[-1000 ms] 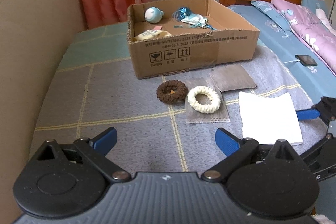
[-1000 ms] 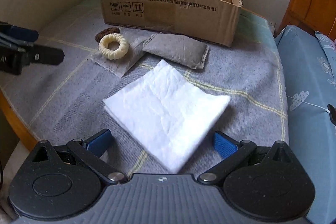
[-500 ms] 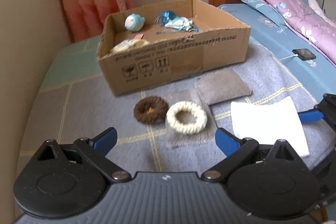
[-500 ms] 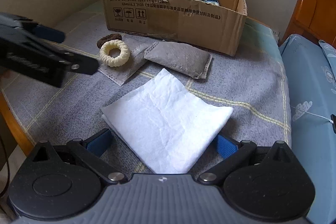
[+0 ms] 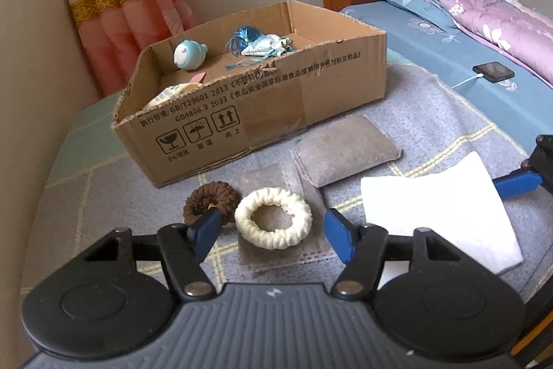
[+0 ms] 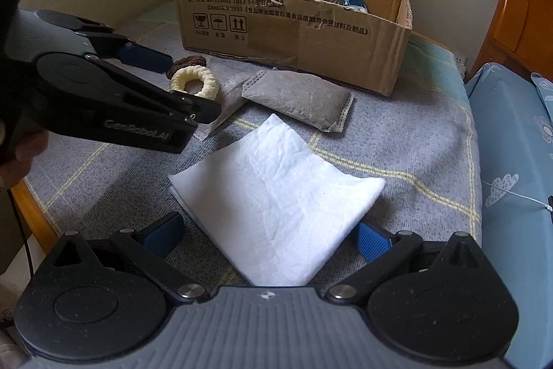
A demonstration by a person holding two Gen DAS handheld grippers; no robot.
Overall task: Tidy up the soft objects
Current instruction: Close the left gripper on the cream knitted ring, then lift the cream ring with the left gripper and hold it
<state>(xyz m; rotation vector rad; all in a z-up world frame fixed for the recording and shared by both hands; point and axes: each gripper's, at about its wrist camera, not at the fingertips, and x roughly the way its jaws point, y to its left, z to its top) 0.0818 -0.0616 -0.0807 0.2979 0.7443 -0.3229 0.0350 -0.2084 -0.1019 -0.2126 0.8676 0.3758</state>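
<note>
A: Where does the left gripper (image 5: 273, 232) stand?

B: Low over the cream ring (image 5: 273, 218), which lies between its blue pads (image 5: 337, 239). The jaws are closing, but the pads are not pressing on the ring; there is a gap on each side.

A: And the brown ring (image 5: 211, 200)?

B: Touching the cream ring on its left, partly behind the left pad. Both lie on the surface (image 5: 103, 196), which is covered with a grey checked cloth, and the cream ring sits on a flat grey sachet (image 5: 276, 177).

A: What about the right gripper (image 6: 266, 239)?

B: Its jaws are spread wide, one pad on either side of the near corner of the folded white cloth (image 6: 276, 196). They hold nothing. From the left wrist view, only one blue finger of it shows at the right edge.

A: Other soft things?

B: A plump grey pouch (image 6: 300, 101) lies between the white cloth and the cardboard box (image 5: 276, 106). Inside the box are a pale blue fish toy (image 5: 189, 54), a blue tasselled bundle (image 5: 257, 44) and a cream item against the near wall, mostly hidden.

A: Beyond the surface?

B: A bed with a blue sheet (image 5: 466, 57), a purple quilt (image 5: 490, 12) and a phone (image 5: 493, 72) on a cable.
</note>
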